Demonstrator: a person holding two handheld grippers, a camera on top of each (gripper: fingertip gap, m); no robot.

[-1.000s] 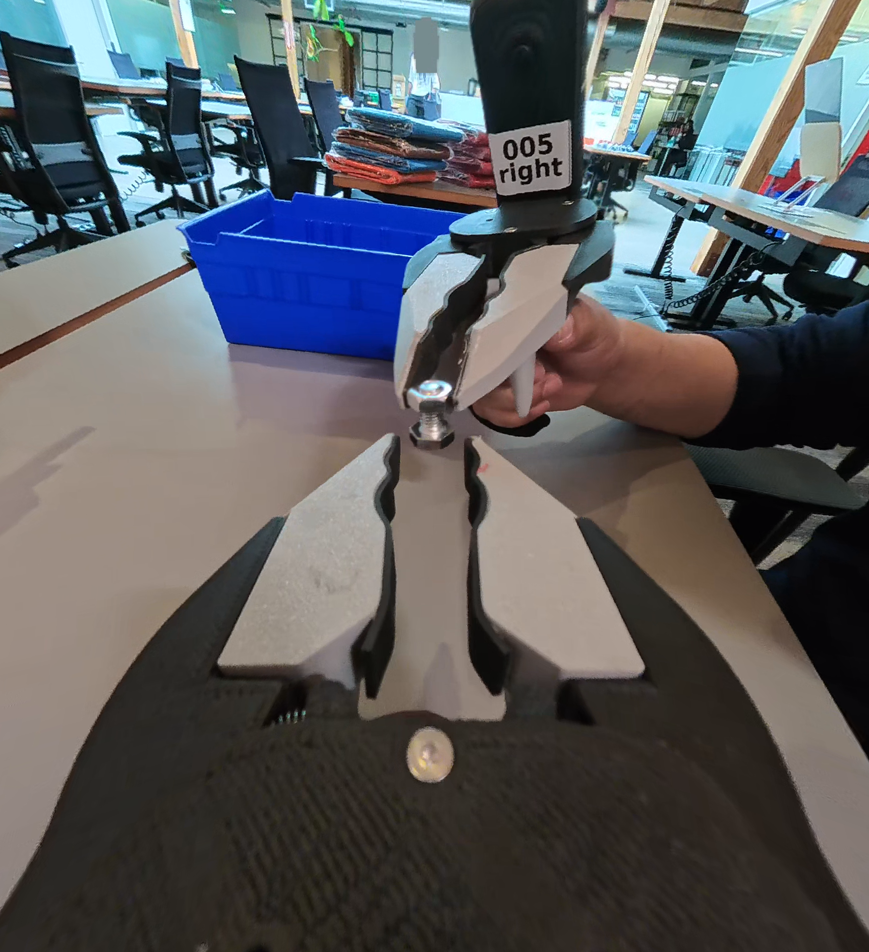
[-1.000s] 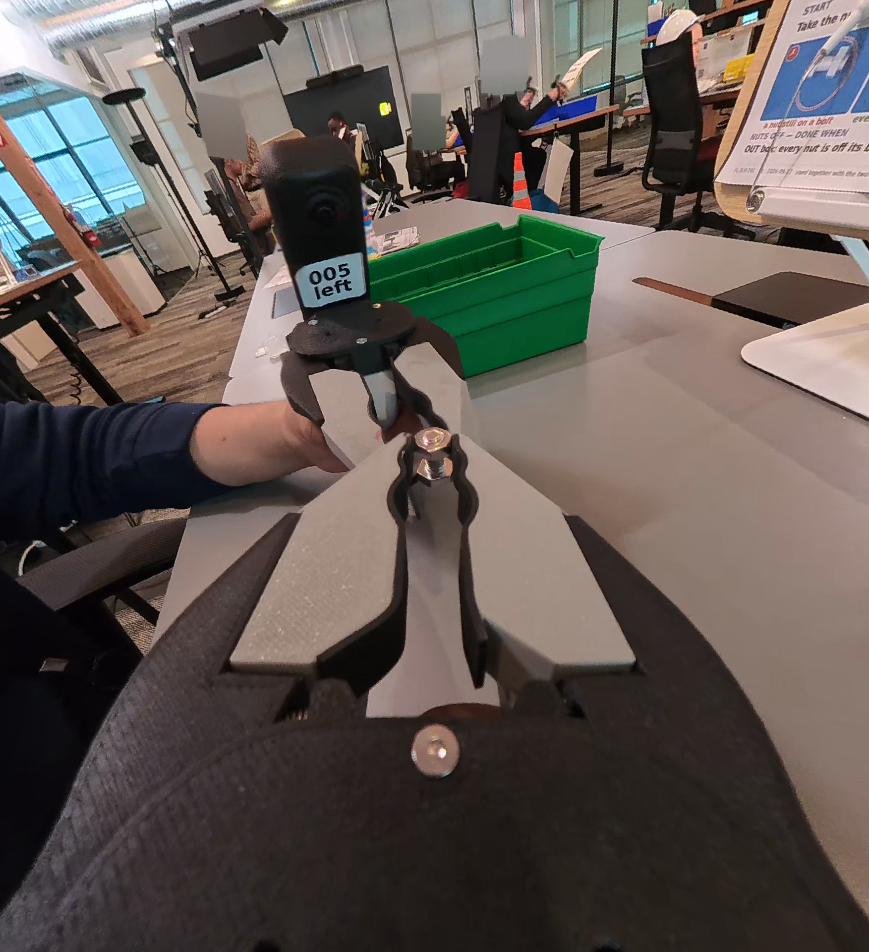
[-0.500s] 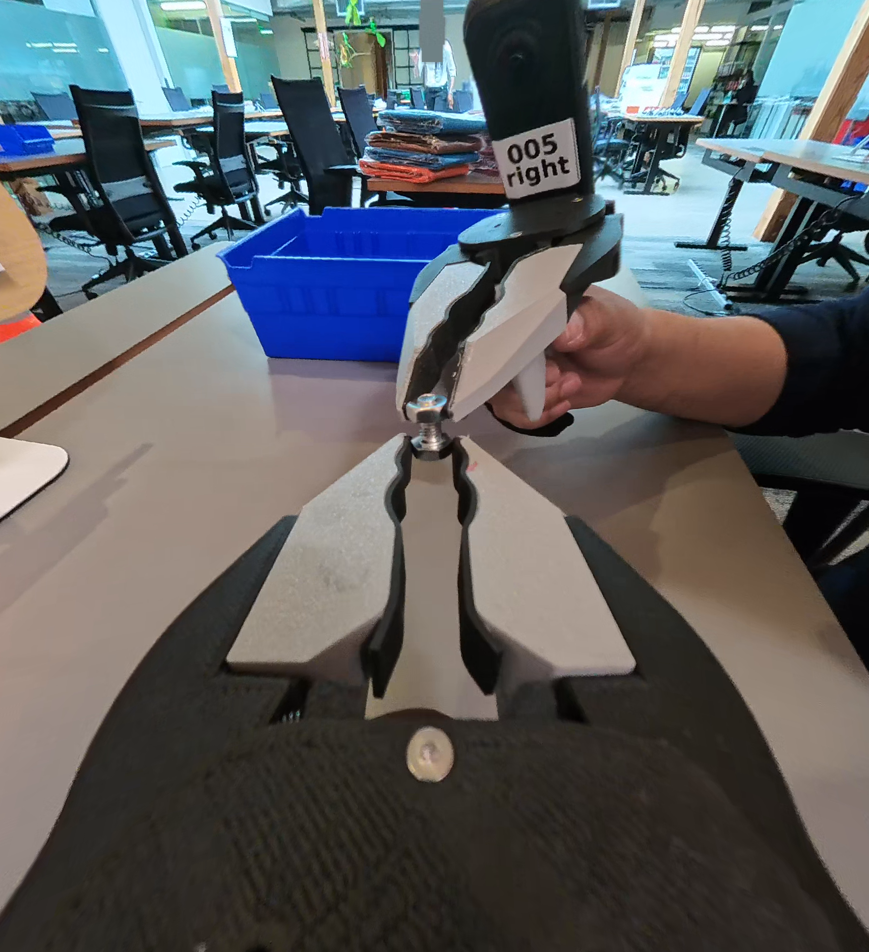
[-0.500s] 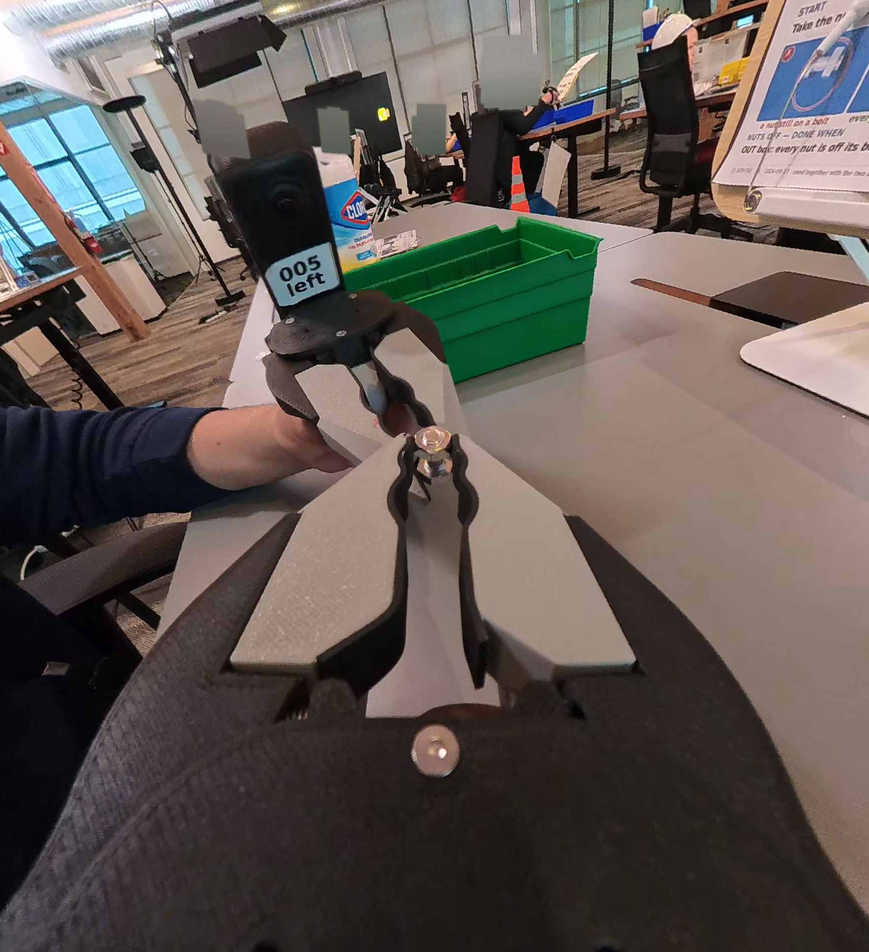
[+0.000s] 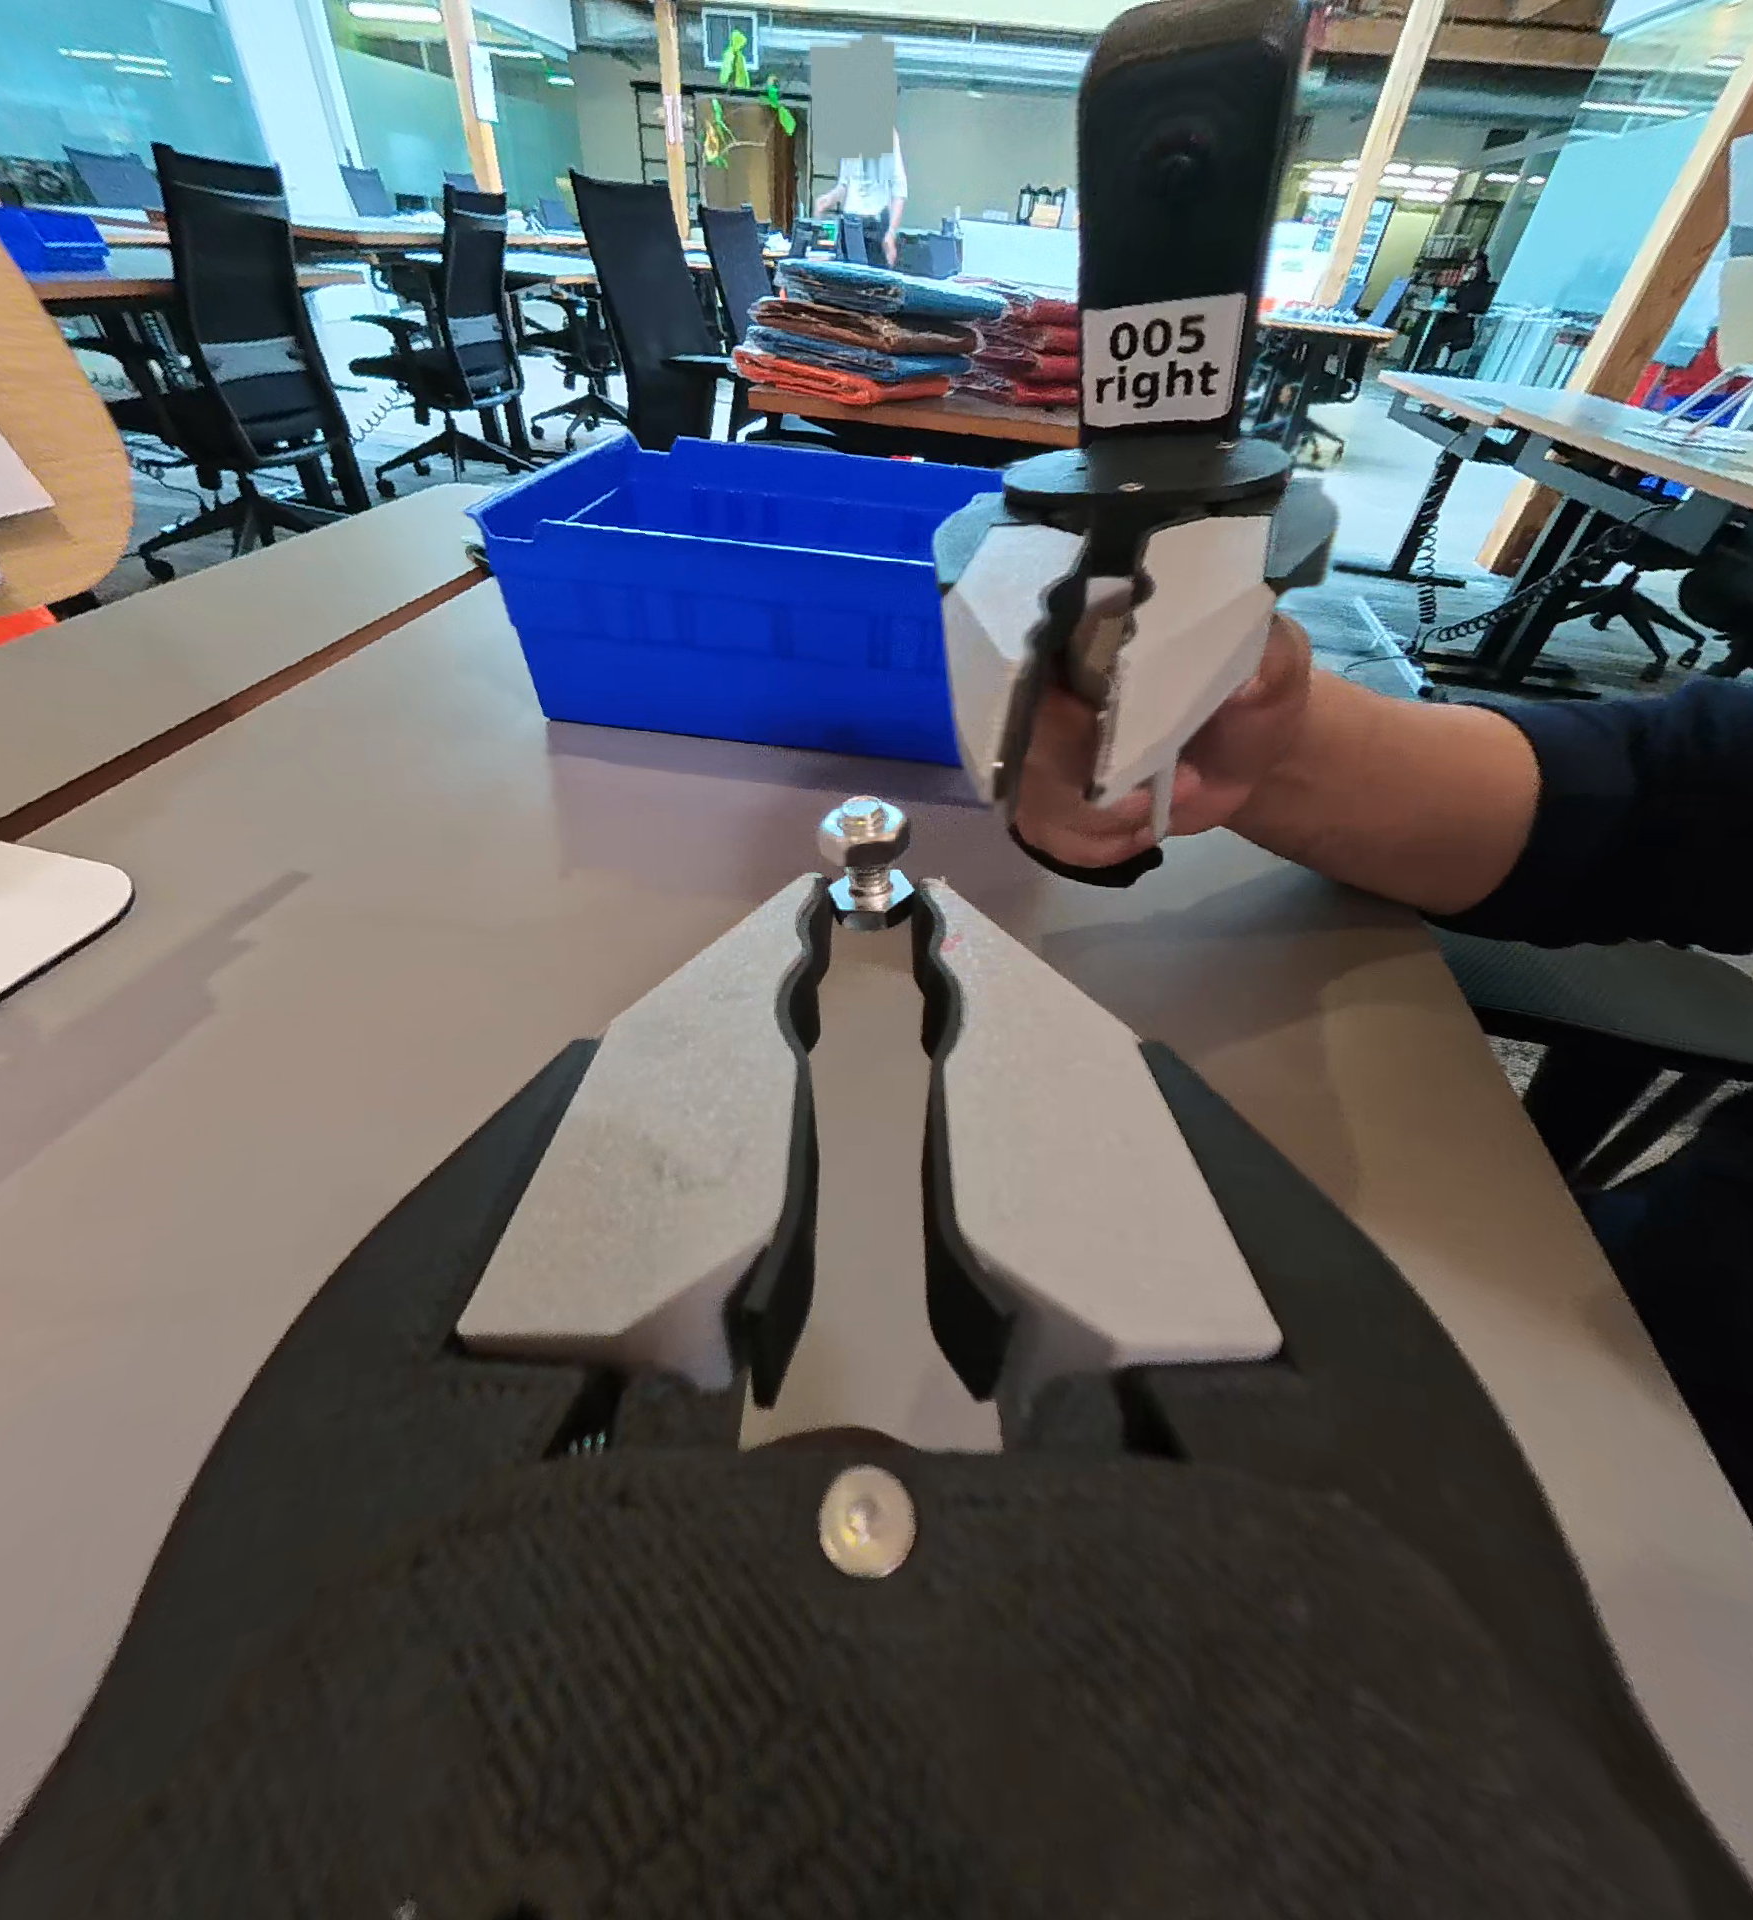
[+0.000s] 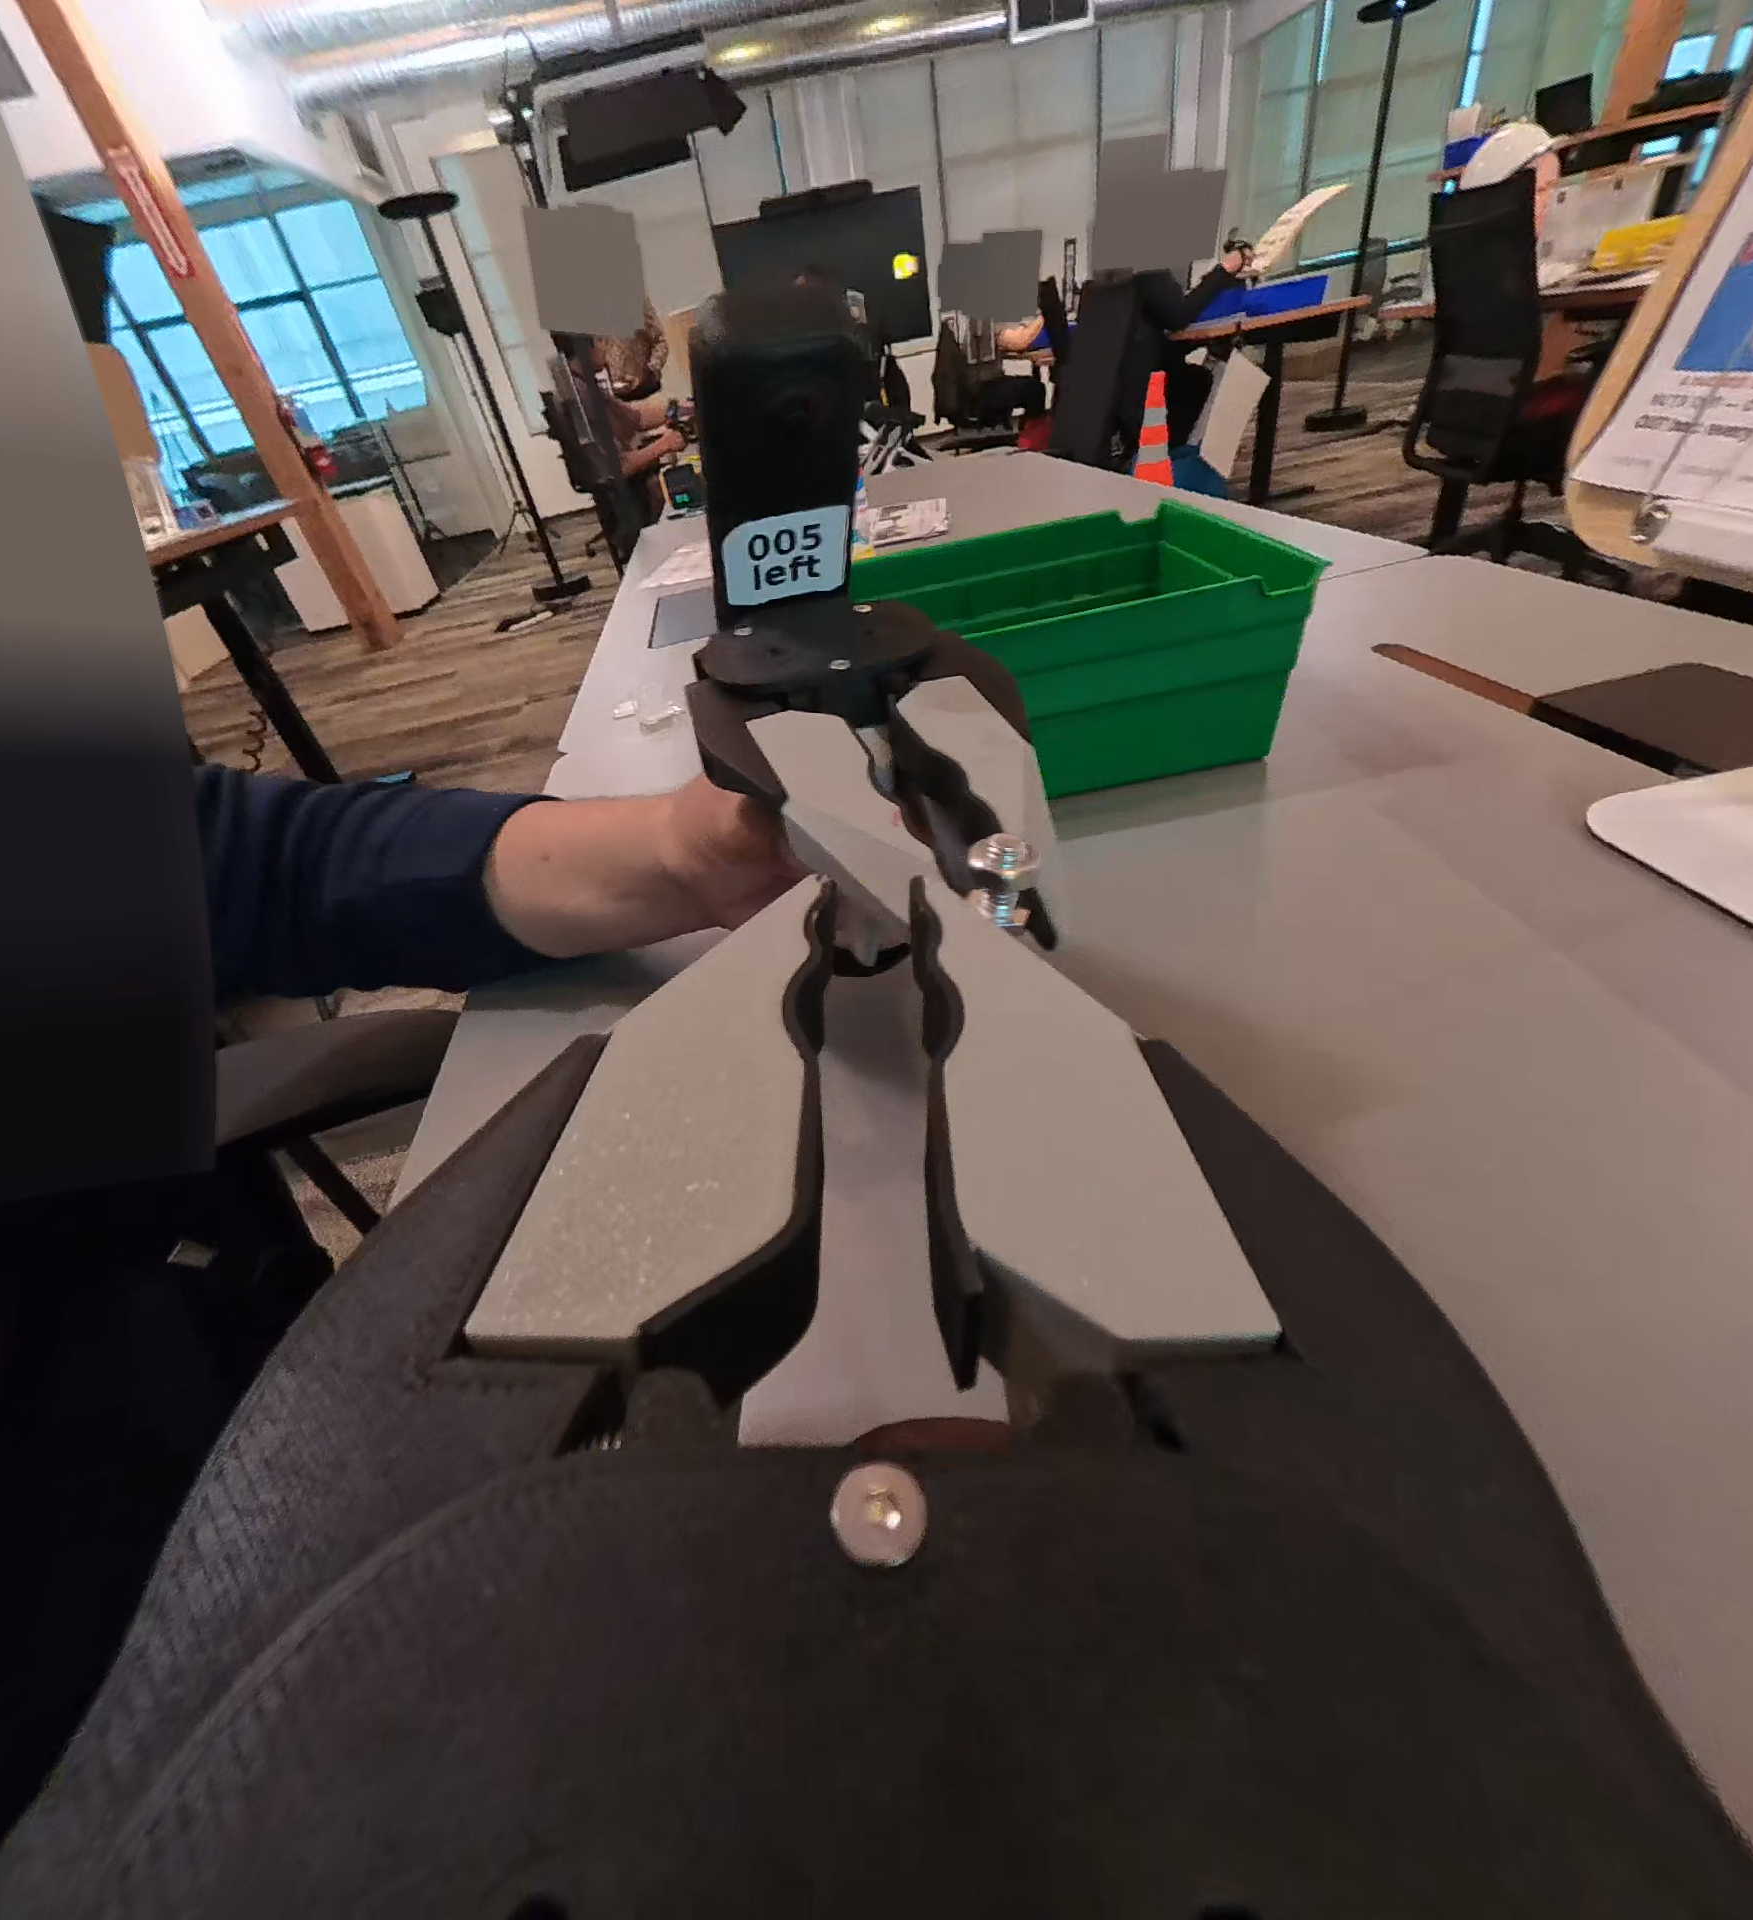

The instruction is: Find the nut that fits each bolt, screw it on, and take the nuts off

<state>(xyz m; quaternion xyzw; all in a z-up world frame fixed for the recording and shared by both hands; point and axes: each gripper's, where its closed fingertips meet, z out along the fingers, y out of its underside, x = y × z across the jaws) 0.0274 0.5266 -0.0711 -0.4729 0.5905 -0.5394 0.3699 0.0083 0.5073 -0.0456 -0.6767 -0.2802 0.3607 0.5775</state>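
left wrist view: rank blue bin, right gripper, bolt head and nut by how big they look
1. blue bin
2. right gripper, nearer the camera, so its true size against the bin is unsure
3. bolt head and nut: alike, no ranking.

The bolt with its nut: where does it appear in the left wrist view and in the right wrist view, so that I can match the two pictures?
Left wrist view: the bolt stands upright just above centre, its nut clamped at the left gripper tips.
Right wrist view: the bolt shows right of centre, in the far left gripper.
Shared landmark: the grey table.
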